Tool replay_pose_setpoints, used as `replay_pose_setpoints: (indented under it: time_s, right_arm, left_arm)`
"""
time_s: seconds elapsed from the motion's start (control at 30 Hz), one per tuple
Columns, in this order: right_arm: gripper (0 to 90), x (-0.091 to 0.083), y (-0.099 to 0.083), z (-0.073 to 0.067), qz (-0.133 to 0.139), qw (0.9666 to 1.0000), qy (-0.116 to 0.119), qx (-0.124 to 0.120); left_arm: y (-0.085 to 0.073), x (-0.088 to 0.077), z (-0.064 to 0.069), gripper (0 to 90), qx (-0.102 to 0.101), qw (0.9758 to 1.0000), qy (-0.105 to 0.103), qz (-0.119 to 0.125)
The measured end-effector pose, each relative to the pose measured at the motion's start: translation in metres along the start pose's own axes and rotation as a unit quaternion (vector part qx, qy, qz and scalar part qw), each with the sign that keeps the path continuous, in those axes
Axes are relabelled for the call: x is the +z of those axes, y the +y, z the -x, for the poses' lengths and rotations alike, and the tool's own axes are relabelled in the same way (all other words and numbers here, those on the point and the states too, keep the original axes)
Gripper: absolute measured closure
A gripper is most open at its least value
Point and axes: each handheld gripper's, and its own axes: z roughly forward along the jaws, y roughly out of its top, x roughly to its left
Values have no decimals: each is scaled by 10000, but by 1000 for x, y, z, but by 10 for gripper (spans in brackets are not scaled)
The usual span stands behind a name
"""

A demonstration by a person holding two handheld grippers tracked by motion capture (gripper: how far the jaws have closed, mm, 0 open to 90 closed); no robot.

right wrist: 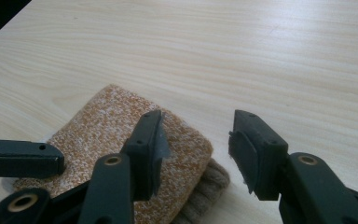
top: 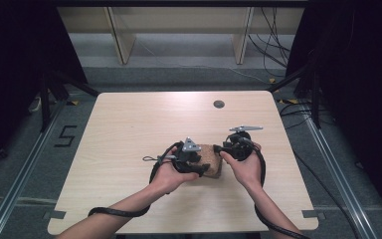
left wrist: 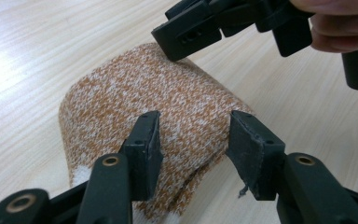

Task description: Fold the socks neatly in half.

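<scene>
Folded orange knit sock at frame centre on the worktop, left claw released astride it, right claw released beside it

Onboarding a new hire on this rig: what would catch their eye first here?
The orange-and-white knit sock, folded into a bundle near the front middle of the pale wooden table. Both claws crowd it: the left claw stands open astride its near end, and the right claw is open at its edge, nothing between its jaws. A small dark round disc sits alone toward the table's far edge.
</scene>
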Motion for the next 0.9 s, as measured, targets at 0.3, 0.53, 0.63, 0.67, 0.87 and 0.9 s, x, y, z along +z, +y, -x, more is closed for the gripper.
replay_pose_setpoints:
  time_s: [0.3, 0.53, 0.63, 0.67, 0.87, 0.9]
  right_arm:
    - [498, 1, 3, -3, 131, 9999, 70, -6]
    - [486, 0, 5, -5, 131, 9999, 16, -66]
    - [485, 0, 5, -7, 113, 9999, 108, -7]
    - [489, 0, 6, -8, 59, 9999, 97, 12]
    - [531, 2, 4, -7, -140, 9999, 75, 41]
    - [542, 0, 4, -9, -231, 9996, 58, 140]
  left_arm:
    - [4, -4, -1, 508, 36, 9999, -18, 103]
    - [6, -6, 2, 503, 42, 9999, -33, 163]
    - [7, -5, 2, 502, 80, 9999, -55, 138]
    - [7, -4, 2, 504, 87, 9999, -70, 124]
    - [1, 10, 5, 512, 41, 9998, -208, -32]
    - [0, 13, 7, 514, 18, 9997, -256, -61]
